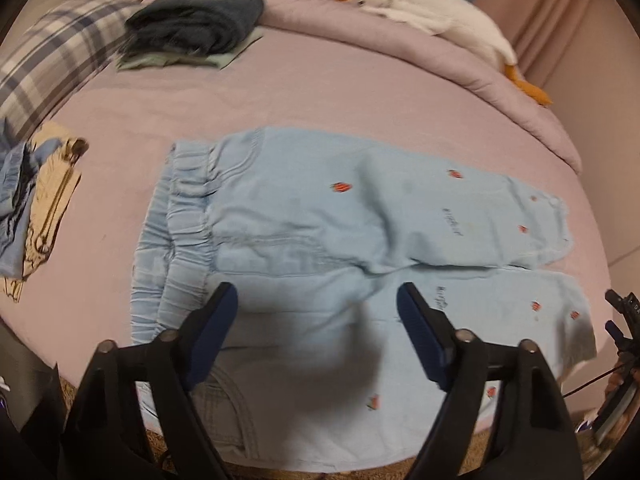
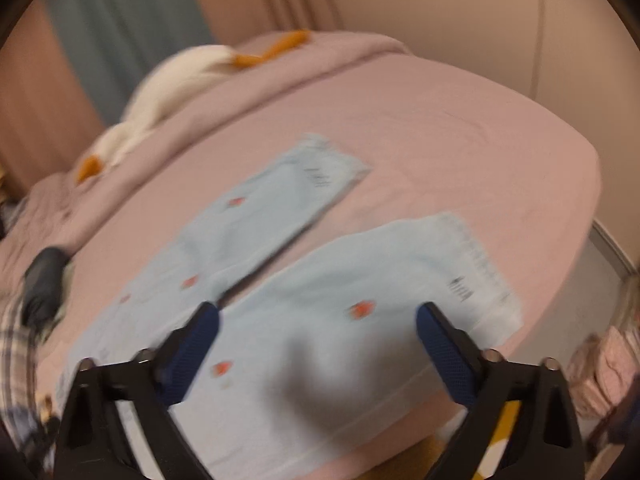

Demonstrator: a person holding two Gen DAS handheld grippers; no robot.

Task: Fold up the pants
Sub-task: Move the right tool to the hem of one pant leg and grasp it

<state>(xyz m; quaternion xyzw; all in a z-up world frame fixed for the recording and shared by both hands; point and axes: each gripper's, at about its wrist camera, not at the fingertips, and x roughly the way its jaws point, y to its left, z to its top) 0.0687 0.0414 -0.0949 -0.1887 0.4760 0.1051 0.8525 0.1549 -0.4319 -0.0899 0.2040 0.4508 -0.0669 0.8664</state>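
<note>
1. And here they are: light blue cotton pants with small red embroidered motifs [image 1: 320,236], spread flat on the pink bedsheet [image 1: 280,92], elastic waistband to the left, both legs running right, side by side.
2. From the right wrist view, the same pants [image 2: 320,280] lie with a narrow gap between the two legs, frayed hems at the far right; this picture is blurred.
3. The left gripper [image 1: 316,312] hangs over the near leg by the seat, its blue-padded fingers [image 1: 212,340] spread wide, nothing between them.
4. The right gripper [image 2: 318,332] sits above the near leg too, tongs wide apart, empty.
5. Far left on the bed: a folded dark blue garment [image 1: 196,20] stacked on a pale green one.
6. At the left edge, a heap of beige and blue clothes [image 1: 36,208].
7. Far side, a white plush goose with orange beak and feet [image 1: 420,12] lies along the rumpled pink duvet.
8. A plaid pillow [image 1: 52,60] rests at the far left.
</note>
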